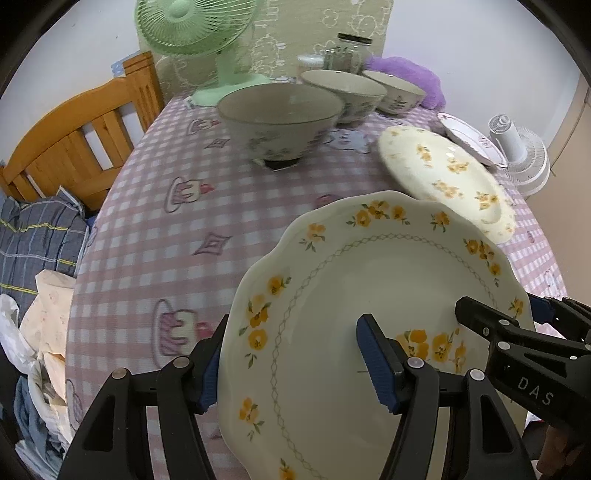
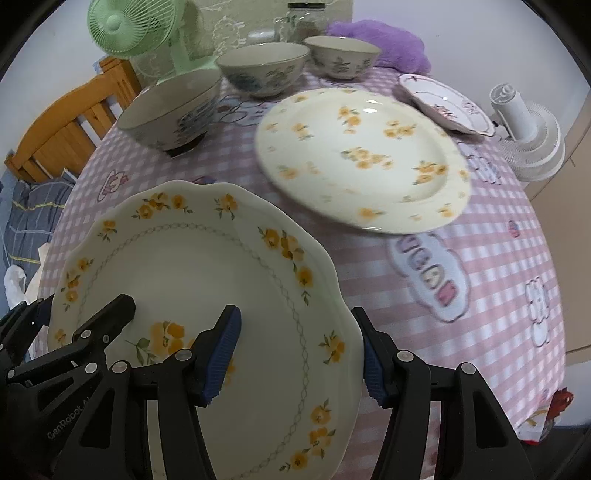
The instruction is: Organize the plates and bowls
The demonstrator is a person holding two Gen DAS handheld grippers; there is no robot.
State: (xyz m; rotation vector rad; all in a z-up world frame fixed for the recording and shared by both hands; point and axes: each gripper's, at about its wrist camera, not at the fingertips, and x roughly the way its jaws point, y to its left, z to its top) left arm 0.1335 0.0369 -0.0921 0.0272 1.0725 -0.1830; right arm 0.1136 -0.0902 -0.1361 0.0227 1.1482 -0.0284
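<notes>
A: Entry, both wrist views. Scalloped plate (image 1: 362, 295) with yellow flowers on its rim sits between both tools, raised above the pink checked tablecloth (image 1: 155, 229) and tilted; agree?

B: Agreed. Left gripper (image 1: 295, 363) straddles the plate's left rim, one blue pad at the outer edge, the other over the inner face; right gripper (image 2: 299, 356) does the same at the right rim (image 2: 332, 295).

A: Grip state?

B: Both sets of jaws stand partly apart with the rim between them; the plate is off the cloth and carried between the two tools; whether the pads actually pinch the rim, I cannot tell from either view.

A: Other crockery?

B: Second, round plate (image 2: 364, 155) scattered with yellow flowers lies flat on the cloth beyond, blurred; a small plate with pink trim (image 2: 447, 103) just behind it at the far right edge; three bowls (image 2: 173, 110) in a row along the back, near one largest.

A: Background?

B: Green fan (image 1: 195, 33), glass jar (image 1: 347, 51), purple fluffy cloth (image 2: 380, 44), white fan (image 2: 528, 136) off the table's right; wooden bed frame (image 1: 74, 129) left.
</notes>
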